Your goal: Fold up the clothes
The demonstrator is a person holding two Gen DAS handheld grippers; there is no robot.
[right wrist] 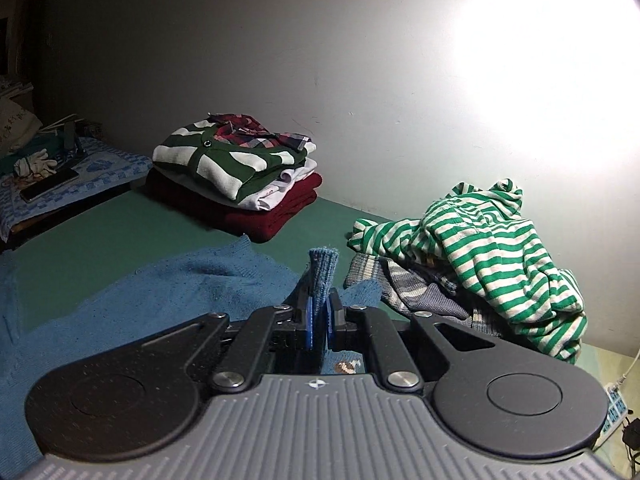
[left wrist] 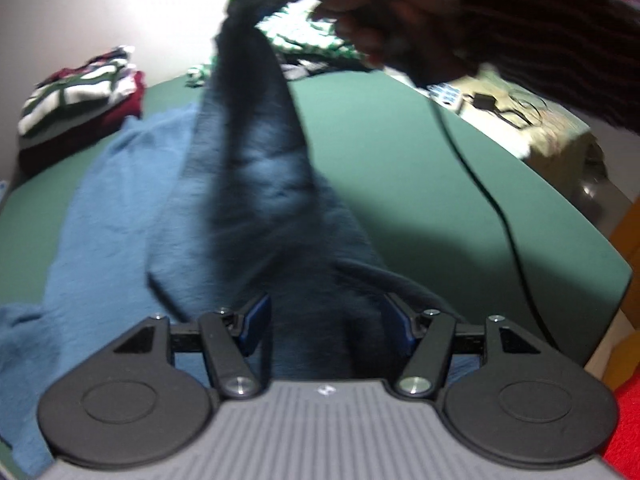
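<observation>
A blue knit sweater [left wrist: 120, 208] lies spread on the green table [left wrist: 400, 168]. One sleeve [left wrist: 248, 128] is pulled up in a long band toward the top of the left wrist view, where the person's hand [left wrist: 384, 16] holds the other gripper. My left gripper [left wrist: 328, 320] is open, its blue pads apart around the sweater fabric close below the camera. In the right wrist view my right gripper [right wrist: 319, 312] is shut on the sleeve's ribbed cuff [right wrist: 323, 272], which sticks up between the pads, above the sweater [right wrist: 180, 288].
A folded stack [right wrist: 240, 176] of striped, plaid, white and maroon clothes sits at the back by the wall. A green-striped shirt [right wrist: 480, 240] lies crumpled on other clothes at the right. A black cable [left wrist: 492, 200] crosses the table. A phone and gloves lie on a blue cloth [right wrist: 60, 176] at left.
</observation>
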